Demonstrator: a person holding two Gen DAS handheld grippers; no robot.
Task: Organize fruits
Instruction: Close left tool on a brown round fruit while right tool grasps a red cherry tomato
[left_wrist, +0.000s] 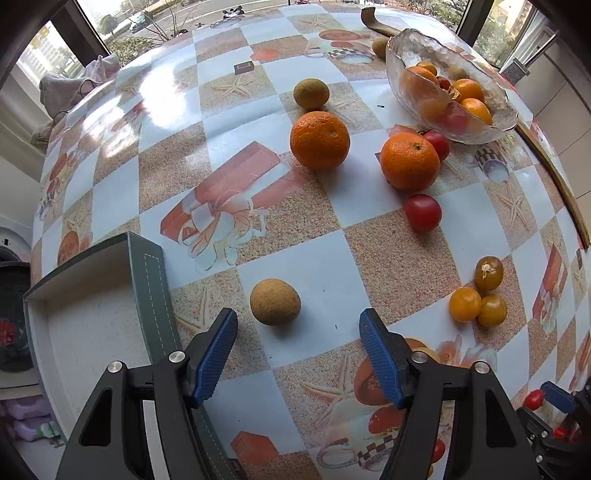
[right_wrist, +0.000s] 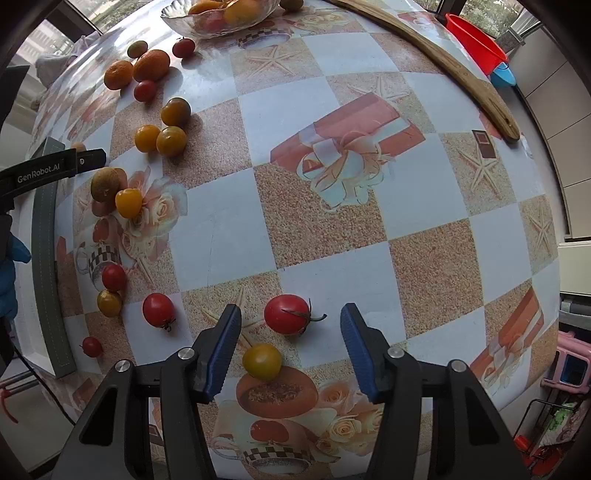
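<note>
Two grippers hang above the checked tablecloth (left_wrist: 325, 206) strewn with fruit. The left gripper (left_wrist: 298, 332) stands part open, its blue pads clear of the brown round fruit (left_wrist: 275, 301) lying between and just ahead of them. The right gripper (right_wrist: 290, 332) is likewise part open around a red tomato (right_wrist: 287, 314), not touching it; a yellow tomato (right_wrist: 262, 361) lies just beside
</note>
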